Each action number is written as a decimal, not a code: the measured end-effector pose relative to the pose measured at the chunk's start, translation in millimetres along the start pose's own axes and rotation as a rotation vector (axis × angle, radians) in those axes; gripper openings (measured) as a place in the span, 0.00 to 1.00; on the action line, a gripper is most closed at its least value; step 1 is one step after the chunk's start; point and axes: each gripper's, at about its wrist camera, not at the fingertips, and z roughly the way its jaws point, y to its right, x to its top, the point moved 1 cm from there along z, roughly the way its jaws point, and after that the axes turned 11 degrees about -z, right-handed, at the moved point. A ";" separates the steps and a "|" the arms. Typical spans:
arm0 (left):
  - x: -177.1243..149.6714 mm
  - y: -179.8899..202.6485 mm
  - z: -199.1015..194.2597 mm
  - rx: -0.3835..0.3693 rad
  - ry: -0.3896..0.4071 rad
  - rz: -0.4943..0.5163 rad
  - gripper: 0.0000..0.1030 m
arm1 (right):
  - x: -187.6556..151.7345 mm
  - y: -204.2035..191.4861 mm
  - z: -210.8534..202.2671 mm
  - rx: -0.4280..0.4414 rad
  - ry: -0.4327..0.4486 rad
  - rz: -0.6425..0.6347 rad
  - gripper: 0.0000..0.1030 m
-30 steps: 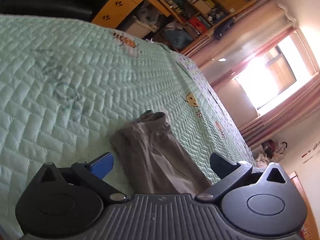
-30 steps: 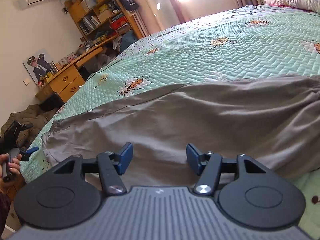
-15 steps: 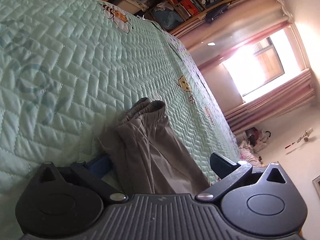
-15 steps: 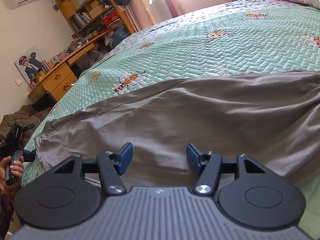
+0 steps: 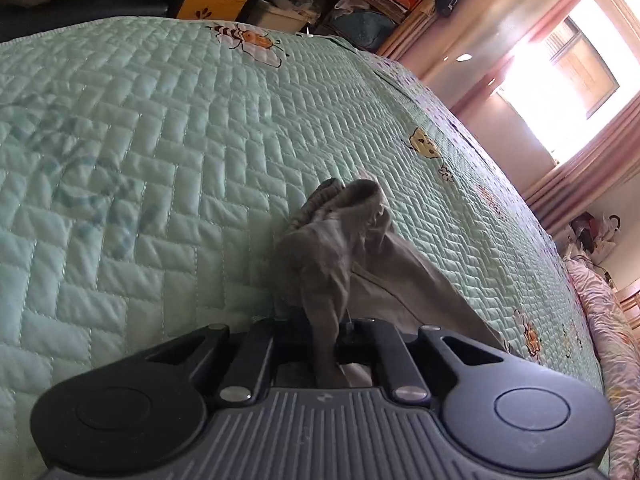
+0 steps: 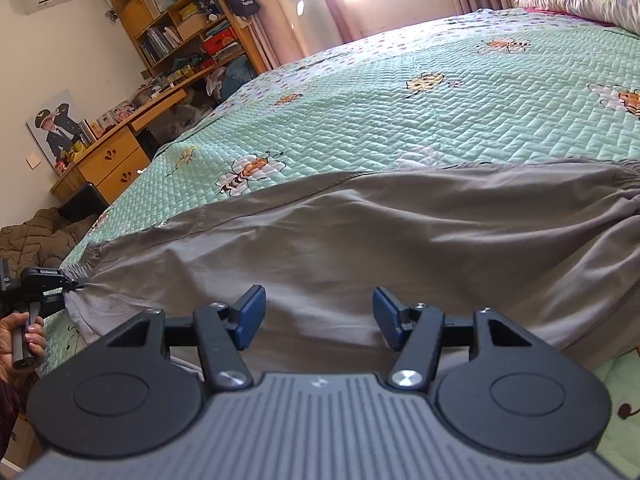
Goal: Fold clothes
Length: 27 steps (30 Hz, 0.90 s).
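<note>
Home bedroom: quilted bed (image 6: 460, 112), bookshelf (image 6: 188, 28), desk (image 6: 120, 152).

Trousers (image 6: 360, 240): grey woven cloth, matt, soft, creased, with a gathered elastic cuff (image 5: 340, 200). Bedspread (image 5: 160, 140): pale green quilted cloth with stitched herringbone relief, a slight sheen, and printed bees. Right gripper (image 6: 319, 314): matt black plastic body with ribbed grey top, blue rubbery-looking pads and shiny metal screw heads; desk (image 6: 116, 160) is glossy orange-yellow wood.
</note>
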 end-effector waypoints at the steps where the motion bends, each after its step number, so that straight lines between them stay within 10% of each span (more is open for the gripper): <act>1: -0.3 4.7 -2.0 0.016 0.007 0.030 0.05 | -0.4 0.6 -1.8 0.001 0.002 0.001 0.59; 6: -7.8 44.0 -23.0 0.082 0.104 0.211 0.04 | -4.3 1.6 -12.3 0.015 0.017 0.001 0.59; 18: -33.3 154.5 -90.3 -0.070 0.224 0.428 0.04 | -12.1 15.2 -28.6 0.037 0.069 0.041 0.59; 27: -170.3 278.4 -109.8 -0.233 0.213 0.855 0.04 | -22.4 35.4 -46.8 0.051 0.110 0.085 0.59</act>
